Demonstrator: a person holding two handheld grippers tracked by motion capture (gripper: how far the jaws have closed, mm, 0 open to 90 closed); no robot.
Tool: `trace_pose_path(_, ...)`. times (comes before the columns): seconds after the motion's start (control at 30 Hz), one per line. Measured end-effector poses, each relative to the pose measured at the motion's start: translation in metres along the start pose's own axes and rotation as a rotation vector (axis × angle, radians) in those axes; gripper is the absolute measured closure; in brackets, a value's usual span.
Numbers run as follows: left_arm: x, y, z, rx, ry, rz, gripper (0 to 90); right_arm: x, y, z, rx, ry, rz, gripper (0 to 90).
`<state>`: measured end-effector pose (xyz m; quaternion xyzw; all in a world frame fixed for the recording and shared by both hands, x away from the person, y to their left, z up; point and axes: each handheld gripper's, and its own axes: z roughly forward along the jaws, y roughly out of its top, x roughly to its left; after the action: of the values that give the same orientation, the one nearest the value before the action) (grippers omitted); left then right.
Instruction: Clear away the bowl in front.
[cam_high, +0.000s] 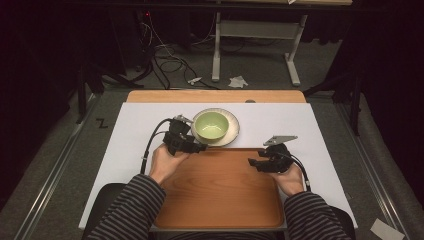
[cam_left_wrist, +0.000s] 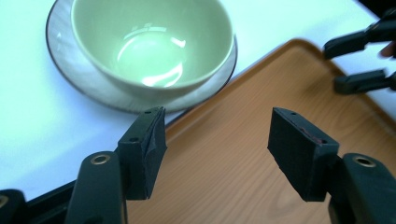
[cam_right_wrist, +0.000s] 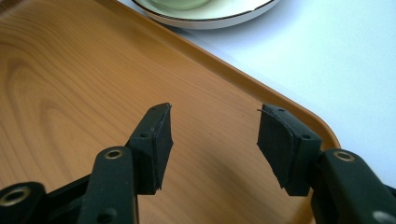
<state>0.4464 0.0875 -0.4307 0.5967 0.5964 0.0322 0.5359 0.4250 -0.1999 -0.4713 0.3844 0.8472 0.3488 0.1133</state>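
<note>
One pale green bowl (cam_high: 211, 125) seated upright on one grey dark-rimmed plate (cam_high: 234, 131), the pair resting on the white table cover (cam_high: 125, 145) just beyond the far edge of one wooden tray (cam_high: 220, 195), nearer its far left corner, the plate's rim at or barely over the tray lip. Judged from this: stacking done, crockery not on the tray; moving it there probably the remaining work, or else already unloaded, hard to say which. Tray bare. Left gripper (cam_left_wrist: 215, 140) spread wide, nothing between the pads, hovering over the tray's far left corner just short of the plate, touching neither dish. Right gripper (cam_right_wrist: 212, 140) likewise open and empty, above the tray's far right corner, well apart from the bowl. Count: one bowl, one plate, one tray, two grippers.
</note>
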Motion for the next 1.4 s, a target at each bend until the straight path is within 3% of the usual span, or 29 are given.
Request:
trace_pose_path(0.13,-0.004,0.009,0.003,0.006,-0.008,-0.017,37.4,0.0,0.0,0.0,0.0,0.0,-0.001,46.2)
trace_pose_path(0.23,-0.005,0.013,0.006,0.022,0.007,0.004,38.1,0.0,0.0,0.0,-0.001,0.001,-0.006,46.1)
trace_pose_path(0.63,-0.005,0.031,0.02,0.03,0.04,0.015,38.3,0.0,0.0,-0.001,-0.004,-0.001,-0.012,46.1)
trace_pose_path(0.83,-0.002,0.044,0.033,0.038,0.085,0.02,37.3,0.001,0.0,-0.001,0.0,0.002,-0.014,46.1)
trace_pose_path(1.03,0.002,0.051,0.045,0.068,0.149,0.065,39.0,0.001,0.0,-0.001,-0.002,0.004,-0.018,46.1)
trace_pose_path(1.2,0.006,0.056,0.056,0.102,0.194,0.078,39.4,0.001,0.0,-0.001,-0.002,0.006,-0.019,46.1)
trace_pose_path(1.37,0.011,0.059,0.066,0.12,0.226,0.076,39.1,0.002,0.0,-0.001,0.006,0.008,-0.02,46.0)
trace_pose_path(1.4,0.015,0.062,0.071,0.132,0.239,0.059,39.5,0.002,0.0,0.0,0.01,0.014,-0.025,45.9)
